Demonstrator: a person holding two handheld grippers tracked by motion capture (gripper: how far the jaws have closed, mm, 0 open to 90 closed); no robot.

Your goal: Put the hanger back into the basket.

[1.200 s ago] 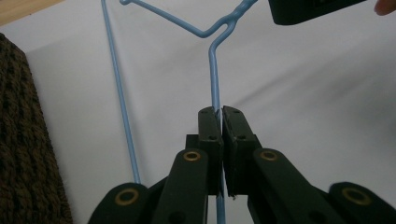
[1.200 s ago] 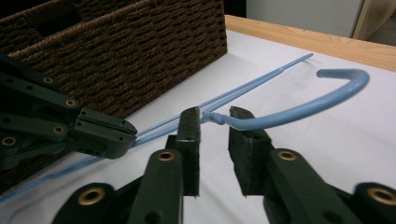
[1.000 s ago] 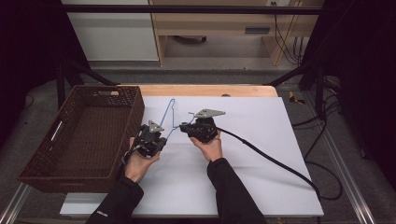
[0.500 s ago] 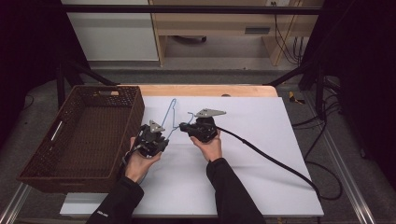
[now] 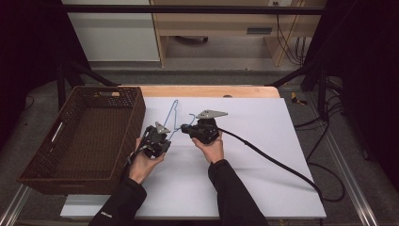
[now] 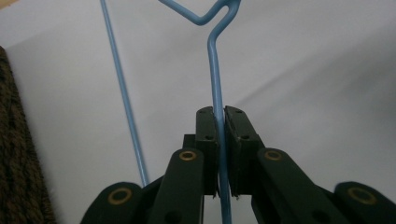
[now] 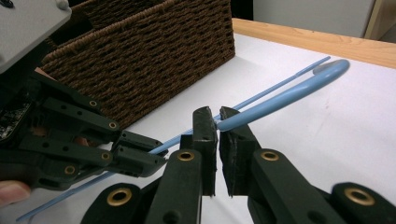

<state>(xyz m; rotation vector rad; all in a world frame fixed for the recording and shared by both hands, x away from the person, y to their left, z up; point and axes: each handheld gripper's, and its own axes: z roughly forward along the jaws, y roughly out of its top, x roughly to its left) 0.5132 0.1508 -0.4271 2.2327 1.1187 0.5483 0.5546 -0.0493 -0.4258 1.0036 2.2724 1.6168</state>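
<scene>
A light-blue wire hanger [image 5: 172, 109] lies low over the white table [image 5: 263, 155], between my two grippers. My left gripper [image 5: 166, 137] points up the table, and its jaws have just been closing on a straight run of the hanger's wire [image 6: 212, 56]. In the left gripper view the pads [image 6: 207, 126] press on that wire from both sides. My right gripper [image 5: 185, 128] points left and is shut on the end of the hanger's hook [image 7: 299, 88], as the right gripper view [image 7: 215, 115] shows. The left gripper [image 7: 140, 151] sits close beside it there.
A dark brown wicker basket [image 5: 136, 113] stands at the table's left, right beside the left gripper; its woven wall [image 7: 149, 51] is close behind both grippers. A black cable [image 5: 277, 162] trails from the right gripper across the table to the right.
</scene>
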